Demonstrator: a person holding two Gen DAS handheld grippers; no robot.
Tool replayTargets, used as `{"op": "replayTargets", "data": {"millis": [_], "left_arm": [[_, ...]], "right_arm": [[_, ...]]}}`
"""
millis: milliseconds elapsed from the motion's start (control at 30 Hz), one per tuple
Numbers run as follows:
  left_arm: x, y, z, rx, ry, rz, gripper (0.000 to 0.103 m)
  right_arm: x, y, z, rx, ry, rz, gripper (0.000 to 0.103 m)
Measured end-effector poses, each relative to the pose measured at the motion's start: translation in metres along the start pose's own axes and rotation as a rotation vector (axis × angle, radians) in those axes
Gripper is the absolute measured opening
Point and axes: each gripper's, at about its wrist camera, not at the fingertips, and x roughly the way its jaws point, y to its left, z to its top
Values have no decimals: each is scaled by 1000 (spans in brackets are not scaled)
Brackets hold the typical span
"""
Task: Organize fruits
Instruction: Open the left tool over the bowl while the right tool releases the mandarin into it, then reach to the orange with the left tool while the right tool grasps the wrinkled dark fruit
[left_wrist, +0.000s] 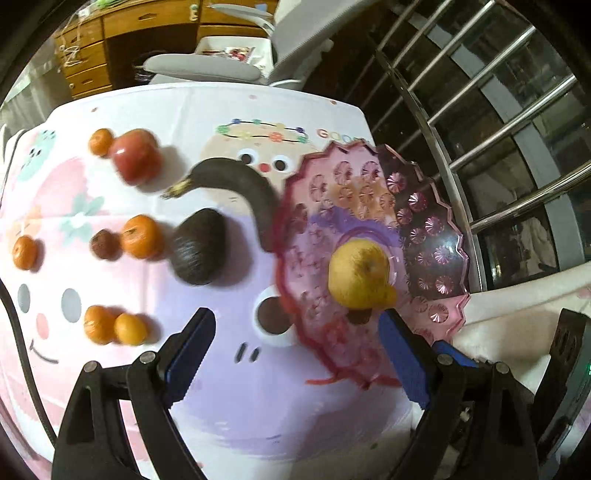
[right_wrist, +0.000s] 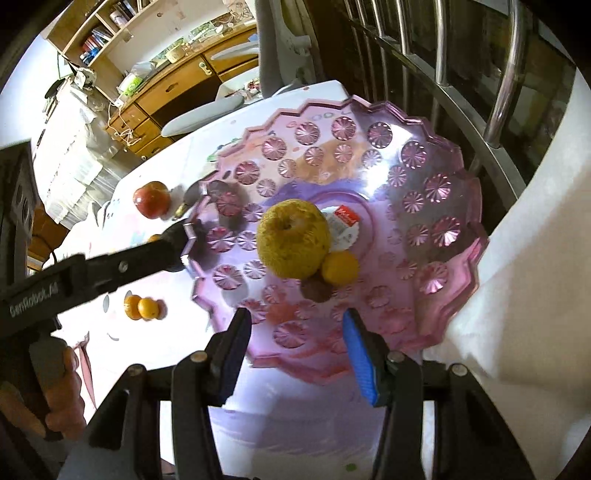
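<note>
- The yellow-green round fruit (right_wrist: 293, 238) sits at the middle of the pink scalloped glass dish (right_wrist: 436, 184), touching a small orange citrus (right_wrist: 340, 268) and a small brown fruit (right_wrist: 316, 288).
- The dish stands at the tabletop's (left_wrist: 240, 406) right edge.
- A red apple (left_wrist: 136, 156), a blackened banana (left_wrist: 236, 181), a dark oval fruit (left_wrist: 199, 251) and small oranges (left_wrist: 142, 236) lie leftward on the tabletop.
- The right gripper (right_wrist: 295, 354) hangs above the dish's near rim, fingers apart, empty.
- The left gripper (left_wrist: 295, 354) has its fingers wide apart, empty.
</note>
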Motion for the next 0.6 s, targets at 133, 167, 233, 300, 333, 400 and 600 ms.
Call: {"op": "replayTargets", "data": {"millis": [133, 167, 233, 300, 333, 400, 600], "left_arm": [[-19, 24, -12, -9, -20, 2, 89], [-24, 30, -16, -11, -25, 3, 89], [-36, 46, -24, -12, -36, 0, 89], [-47, 63, -32, -14, -42, -2, 89], [-52, 70, -36, -12, -44, -5, 89], [-62, 85, -44, -1, -44, -10, 89], [-85, 127, -62, 55, -25, -7, 89]], "right_arm": [[-3, 19, -7, 1, -10, 8, 52], [-3, 24, -9, 1, -10, 10, 52], [-3, 36, -15, 0, -12, 12, 52], [-5, 48, -22, 0, -21, 11, 52], [-6, 55, -26, -1, -26, 9, 52], [-7, 69, -34, 2, -35, 7, 52], [-6, 105, -63, 45, -64, 2, 52]]}}
